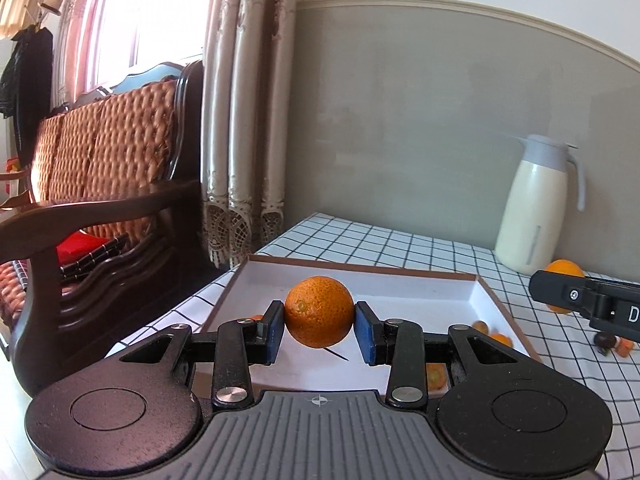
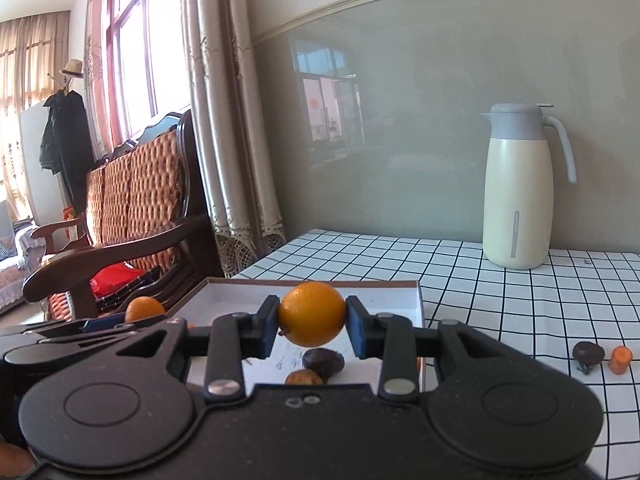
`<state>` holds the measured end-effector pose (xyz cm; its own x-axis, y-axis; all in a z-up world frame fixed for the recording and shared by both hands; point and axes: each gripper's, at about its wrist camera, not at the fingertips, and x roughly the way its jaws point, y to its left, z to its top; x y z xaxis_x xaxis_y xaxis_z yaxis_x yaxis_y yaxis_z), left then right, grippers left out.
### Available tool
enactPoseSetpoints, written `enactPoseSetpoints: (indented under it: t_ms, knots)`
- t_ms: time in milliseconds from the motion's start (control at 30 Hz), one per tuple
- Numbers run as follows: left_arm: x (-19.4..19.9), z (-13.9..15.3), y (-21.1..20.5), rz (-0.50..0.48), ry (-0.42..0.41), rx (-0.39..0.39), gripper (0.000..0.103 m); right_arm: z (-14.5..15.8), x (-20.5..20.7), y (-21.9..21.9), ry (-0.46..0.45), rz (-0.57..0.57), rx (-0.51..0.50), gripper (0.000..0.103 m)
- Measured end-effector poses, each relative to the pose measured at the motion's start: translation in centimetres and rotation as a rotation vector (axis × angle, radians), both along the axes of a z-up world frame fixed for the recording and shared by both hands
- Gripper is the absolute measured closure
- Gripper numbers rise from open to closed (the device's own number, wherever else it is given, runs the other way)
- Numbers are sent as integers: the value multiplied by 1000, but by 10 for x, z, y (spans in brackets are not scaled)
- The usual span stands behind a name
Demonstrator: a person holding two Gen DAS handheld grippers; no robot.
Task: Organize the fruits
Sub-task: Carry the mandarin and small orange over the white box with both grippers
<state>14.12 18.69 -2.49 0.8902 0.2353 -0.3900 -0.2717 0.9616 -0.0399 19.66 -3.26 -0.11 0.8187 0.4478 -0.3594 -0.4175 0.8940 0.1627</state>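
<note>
Now each claw grips an orange above the tray.
My left claw (image 1: 319, 330) clamps the rough orange (image 1: 319, 312), my right claw (image 2: 312, 326) the smooth orange (image 2: 312, 314); tray (image 1: 486, 300) below; only "D" readable.

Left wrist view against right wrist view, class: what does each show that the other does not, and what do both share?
Only the left wrist view shows the left gripper shut on a rough-skinned orange, head-on, with the far rim of the white tray beyond it.

Only the right wrist view shows the right gripper shut on a smooth orange, a dark brown fruit in the tray below it, and a hat hung clearly by the window.

Both share the tray, the checked tablecloth, the cream jug and the wooden sofa.
</note>
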Motion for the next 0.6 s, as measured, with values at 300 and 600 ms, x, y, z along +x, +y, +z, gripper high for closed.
enactPoseSetpoints:
  t_ms: [300,600]
  knots:
    - [29,-6,8,10,14,3,65,-12,32,5,21,-28,-14,76]
    - [66,-25,15,34,52,7,65,-34,71,12,67,-68,-37,76]
